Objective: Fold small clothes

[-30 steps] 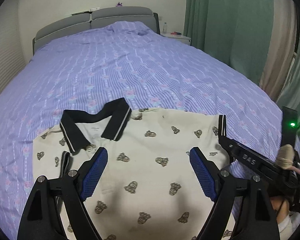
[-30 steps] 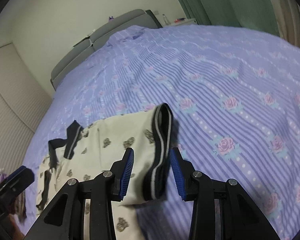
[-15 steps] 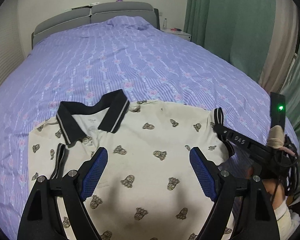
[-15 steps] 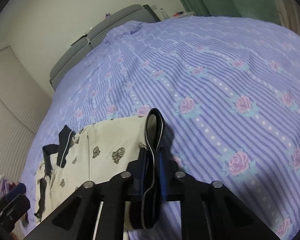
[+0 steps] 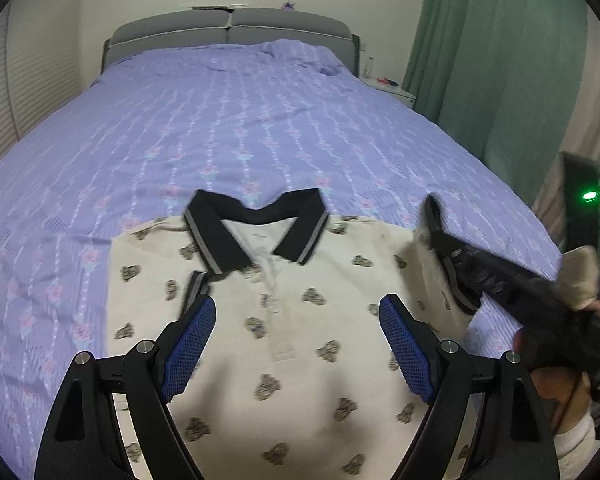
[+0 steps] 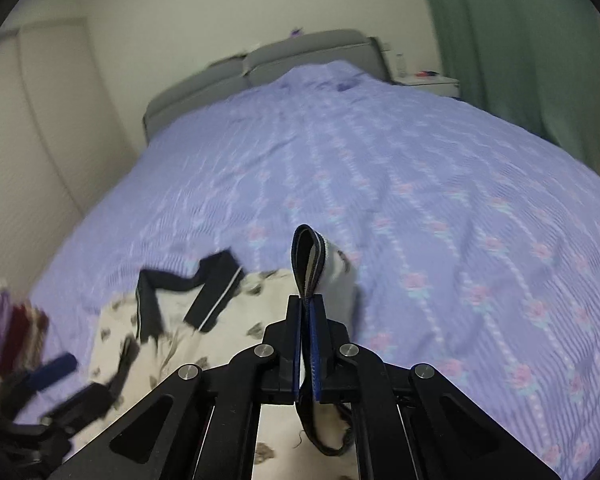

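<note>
The bed (image 5: 260, 120), covered in a purple striped floral sheet, serves as your work surface; it is wide and flat, with ample free room beyond the garment. The cream polo shirt (image 5: 300, 320), printed with small dark bears, lies face up near the foot of the bed, its black collar (image 5: 256, 220) pointing toward the grey headboard (image 5: 232, 28). The body of the shirt lies reasonably smooth. One sleeve appears already turned inward beside the collar, on the left of the left wrist view.

Your right gripper (image 6: 307, 336) is clamped together on the black-trimmed cuff (image 6: 310, 256) of the other sleeve, and the cuff stands up above the pads, lifted clear of the sheet. Your left gripper (image 5: 296, 340) hovers over the chest of the shirt with its jaws well apart and nothing between them.

The step in hand, by my judgement, is folding this sleeve inward over the shirt body. Recommendations:

- Carry the cuff across toward the button placket (image 5: 274, 296), low and level, so the sleeve lays down flat rather than rolling.
- Keep the grip firm until the cuff rests on the fabric; a release in the air would likely leave a crumpled edge.
- Move your left gripper out of the landing area, or use it to pin the shoulder so the body does not drag sideways.
- Match the fold line to the opposite sleeve for a symmetrical result.
</note>
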A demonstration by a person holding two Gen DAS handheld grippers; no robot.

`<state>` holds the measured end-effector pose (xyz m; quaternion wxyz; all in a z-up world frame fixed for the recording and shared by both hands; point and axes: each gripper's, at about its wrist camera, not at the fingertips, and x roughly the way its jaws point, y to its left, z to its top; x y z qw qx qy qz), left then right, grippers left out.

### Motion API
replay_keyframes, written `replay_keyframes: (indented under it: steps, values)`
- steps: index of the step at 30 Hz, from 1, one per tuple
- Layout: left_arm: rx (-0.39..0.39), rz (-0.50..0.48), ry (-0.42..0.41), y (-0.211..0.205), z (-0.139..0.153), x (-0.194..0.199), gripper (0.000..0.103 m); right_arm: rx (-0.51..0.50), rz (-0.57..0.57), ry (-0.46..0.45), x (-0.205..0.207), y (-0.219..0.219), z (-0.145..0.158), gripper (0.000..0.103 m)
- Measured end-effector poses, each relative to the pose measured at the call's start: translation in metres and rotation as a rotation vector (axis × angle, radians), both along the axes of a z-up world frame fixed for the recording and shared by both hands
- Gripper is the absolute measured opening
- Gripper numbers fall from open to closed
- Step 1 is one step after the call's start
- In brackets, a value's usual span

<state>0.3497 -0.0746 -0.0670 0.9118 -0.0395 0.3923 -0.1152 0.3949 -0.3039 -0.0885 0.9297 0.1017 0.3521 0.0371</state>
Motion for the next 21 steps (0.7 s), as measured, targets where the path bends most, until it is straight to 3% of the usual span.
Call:
replay_keyframes:
  steps: [8, 10, 11, 12, 14, 21]
  values:
    - [0.024, 0.057, 0.017, 0.039, -0.011, -0.002, 0.084, -0.057, 0.083, 0.153, 0.021, 0.06, -0.048, 0.006]
    - [0.025, 0.076, 0.024, 0.047, -0.014, -0.002, 0.084, -0.056, 0.075, 0.173, 0.021, 0.065, -0.058, 0.01]
    - [0.023, 0.081, 0.025, 0.05, -0.015, -0.002, 0.084, -0.046, 0.078, 0.185, 0.02, 0.067, -0.062, 0.017]
    - [0.02, 0.089, 0.027, 0.054, -0.016, -0.002, 0.084, -0.029, 0.089, 0.192, 0.02, 0.068, -0.064, 0.027]
    - [0.011, 0.103, 0.032, 0.062, -0.018, -0.002, 0.084, 0.007, 0.104, 0.194, 0.018, 0.069, -0.063, 0.037]
    - [0.019, 0.118, -0.002, 0.089, -0.019, -0.018, 0.084, 0.128, 0.208, 0.189, -0.005, 0.078, -0.046, 0.037]
